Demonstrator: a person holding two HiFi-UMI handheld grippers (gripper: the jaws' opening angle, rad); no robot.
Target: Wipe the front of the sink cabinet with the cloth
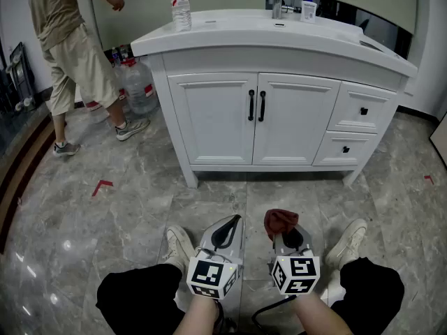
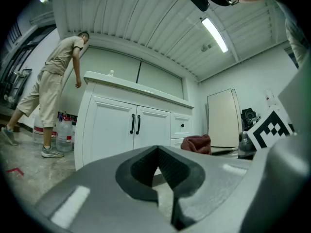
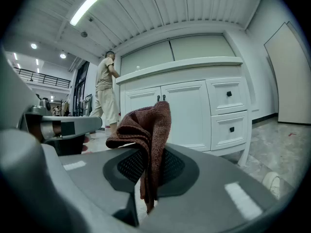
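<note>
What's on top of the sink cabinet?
A clear water bottle near the left edge, a faucet and a small white bottle at the back. The basin's inside is hidden.

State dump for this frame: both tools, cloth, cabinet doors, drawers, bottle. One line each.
left tool: shut, empty.
right tool: shut on cloth.
cloth: bunched, pinched between the jaws, top flopped over.
doors: both shut.
drawers: both shut.
bottle: upright on countertop.
</note>
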